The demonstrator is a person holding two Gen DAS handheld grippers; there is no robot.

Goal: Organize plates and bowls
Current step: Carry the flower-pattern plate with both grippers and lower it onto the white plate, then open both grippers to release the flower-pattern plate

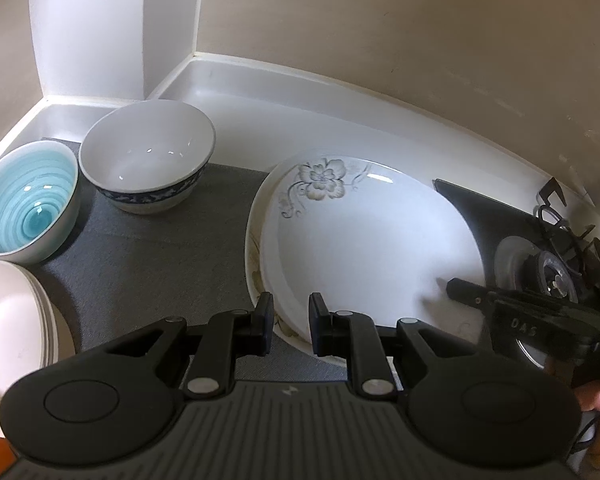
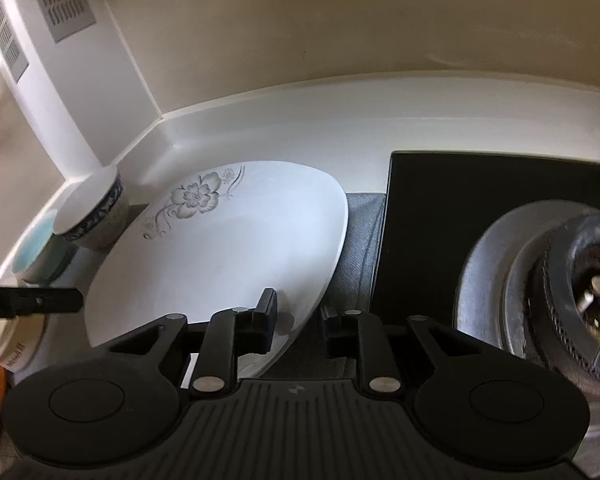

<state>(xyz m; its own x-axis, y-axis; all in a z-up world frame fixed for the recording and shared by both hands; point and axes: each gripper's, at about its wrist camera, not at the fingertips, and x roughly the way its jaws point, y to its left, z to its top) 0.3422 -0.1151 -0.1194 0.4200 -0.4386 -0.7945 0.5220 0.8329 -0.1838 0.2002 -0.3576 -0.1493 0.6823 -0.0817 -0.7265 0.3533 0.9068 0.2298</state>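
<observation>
flowered plate point(image 1: 364, 240) lay on another plate on the grey mat point(image 1: 148, 256) beside the stove | left gripper point(image 1: 290, 320) jaws straddled its near rim, parted | right gripper point(image 2: 298, 316) jaws straddled its right edge, parted

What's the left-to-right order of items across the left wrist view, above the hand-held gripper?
Stacked white plates → teal bowl → white bowl with blue band → flower plate → stove burner.
</observation>
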